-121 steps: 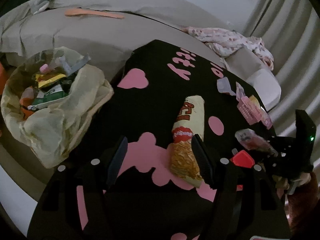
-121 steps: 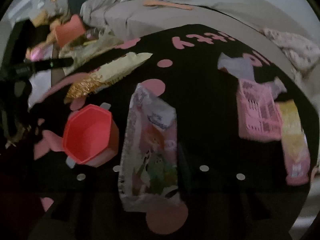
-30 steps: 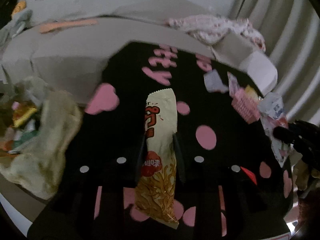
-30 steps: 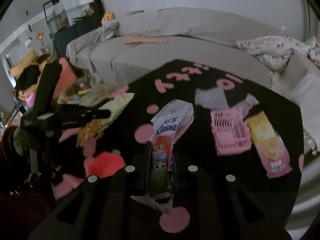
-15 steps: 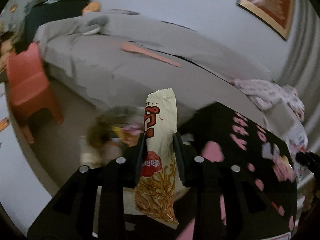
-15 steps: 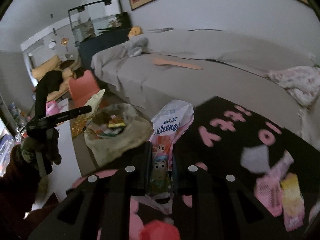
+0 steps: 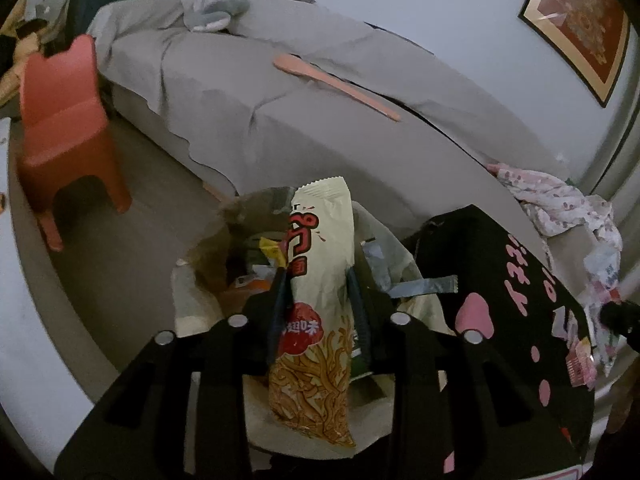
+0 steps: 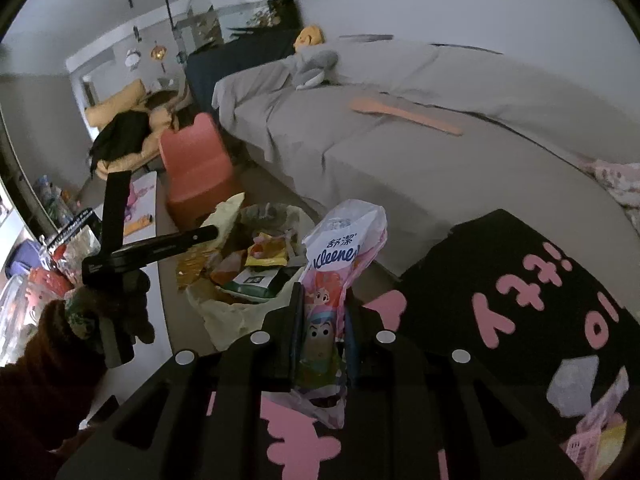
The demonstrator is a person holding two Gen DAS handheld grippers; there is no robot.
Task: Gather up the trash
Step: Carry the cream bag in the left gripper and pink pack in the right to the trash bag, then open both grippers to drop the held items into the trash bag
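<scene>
Left gripper (image 7: 316, 312), fingers closed on a snack packet (image 7: 318, 280), hangs above the open trash bag (image 7: 208, 248) beside the black table (image 7: 500, 280). Right gripper (image 8: 322, 328), clamped on a tissue packet (image 8: 340, 256), hangs at the table edge, short of the bag. Release each packet only when centred over the bag mouth, one gripper at a time, lest they collide.

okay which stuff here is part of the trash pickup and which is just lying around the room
Part of the job:
left tongs shut on the snack bag
right tongs shut on the tissue pack
trash bag

Just lying about:
red chair
couch
pink stick
floral cloth
</scene>
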